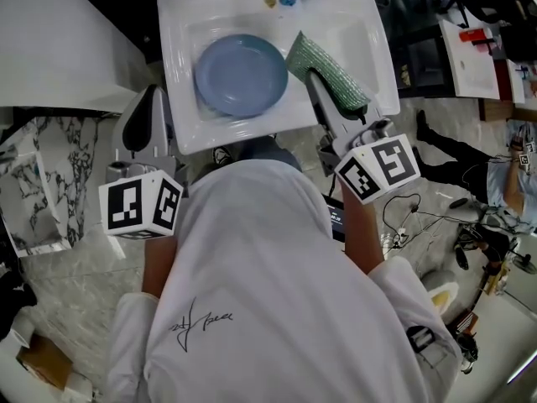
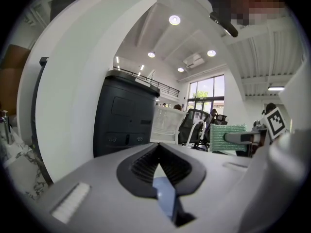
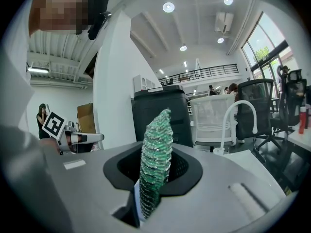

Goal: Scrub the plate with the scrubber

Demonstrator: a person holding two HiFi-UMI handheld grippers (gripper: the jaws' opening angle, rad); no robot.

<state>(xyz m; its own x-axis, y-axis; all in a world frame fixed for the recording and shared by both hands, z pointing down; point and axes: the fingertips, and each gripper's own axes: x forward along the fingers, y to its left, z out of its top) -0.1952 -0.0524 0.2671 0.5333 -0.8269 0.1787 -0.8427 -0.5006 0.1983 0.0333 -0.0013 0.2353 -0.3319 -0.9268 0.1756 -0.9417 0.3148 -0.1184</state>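
At the centre of the sink point(image 1: 180, 23), in the head view, the blue plate point(image 1: 242, 74) is seen lying flat. The green scrubber point(image 1: 325, 67) is held just beside it at 3 o'clock by the right gripper point(image 1: 317, 86). The left gripper point(image 1: 153, 99) is seen at 8 o'clock, by the rim. Only the left gripper view shows its jaws narrowly apart, with an unidentifiable blue sliver between them. Only the right gripper view shows the jaws clamped on the scrubber, which stands on edge.

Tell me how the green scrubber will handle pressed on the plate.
Probably light and soft: the scrubber looks like loose mesh, pinched thin in the right gripper. Yet it stands up above the jaws unsupported, so likely springy rather than limp.
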